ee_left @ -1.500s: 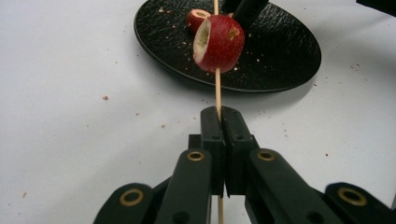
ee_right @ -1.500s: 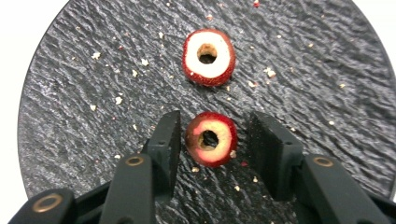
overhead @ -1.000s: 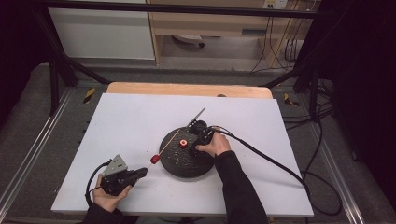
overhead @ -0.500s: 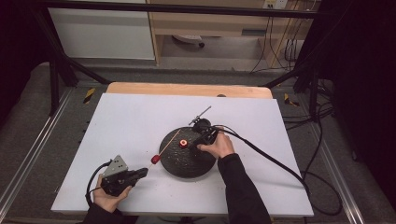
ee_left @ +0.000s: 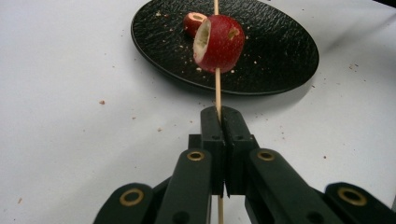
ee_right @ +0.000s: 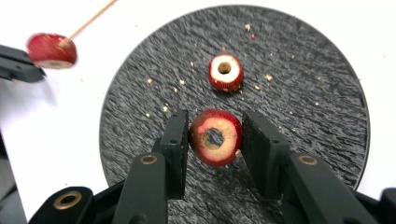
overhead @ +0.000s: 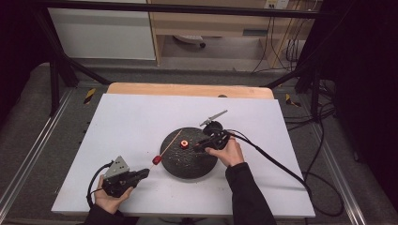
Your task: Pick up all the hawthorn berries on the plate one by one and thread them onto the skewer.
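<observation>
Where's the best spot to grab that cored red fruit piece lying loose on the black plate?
Grip the loose fruit piece across its red outer skin, coming down from above. It lies flat on the black plate with its hole facing up, so both sides are free.

right tongs [overhead: 199,146] lifted, carrying red fruit ring [ee_right: 215,137]

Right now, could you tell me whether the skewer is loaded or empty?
Loaded: one red cored fruit piece sits threaded on the skewer.
</observation>
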`<state>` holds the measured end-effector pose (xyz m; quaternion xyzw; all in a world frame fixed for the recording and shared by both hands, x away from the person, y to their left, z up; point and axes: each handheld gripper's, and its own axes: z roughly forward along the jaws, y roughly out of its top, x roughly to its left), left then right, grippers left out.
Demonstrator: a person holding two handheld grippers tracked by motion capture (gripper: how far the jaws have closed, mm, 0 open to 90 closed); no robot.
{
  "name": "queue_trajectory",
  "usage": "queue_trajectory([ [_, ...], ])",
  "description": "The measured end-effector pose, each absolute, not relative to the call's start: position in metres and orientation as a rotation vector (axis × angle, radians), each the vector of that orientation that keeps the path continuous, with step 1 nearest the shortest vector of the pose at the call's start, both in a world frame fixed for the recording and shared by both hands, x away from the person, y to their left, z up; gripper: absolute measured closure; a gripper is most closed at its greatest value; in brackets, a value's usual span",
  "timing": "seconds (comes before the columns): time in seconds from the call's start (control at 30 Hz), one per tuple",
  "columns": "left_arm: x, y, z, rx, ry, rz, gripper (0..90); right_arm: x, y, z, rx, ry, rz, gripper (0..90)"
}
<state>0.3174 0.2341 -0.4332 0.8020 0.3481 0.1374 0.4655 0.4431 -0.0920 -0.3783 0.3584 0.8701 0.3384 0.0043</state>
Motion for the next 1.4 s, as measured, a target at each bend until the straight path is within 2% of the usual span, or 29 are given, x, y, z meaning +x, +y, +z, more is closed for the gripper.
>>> queue_trajectory([
  [0.53,0.316,0.231,-0.433,1.960,0.850,0.340,88.8,0.419,-0.120,-0.379,1.196,2.499,1.416,63.1],
  [1.4,0.311,0.214,-0.430,1.924,0.865,0.361,88.8,0.402,-0.123,-0.406,1.383,1.976,1.930,63.2],
])
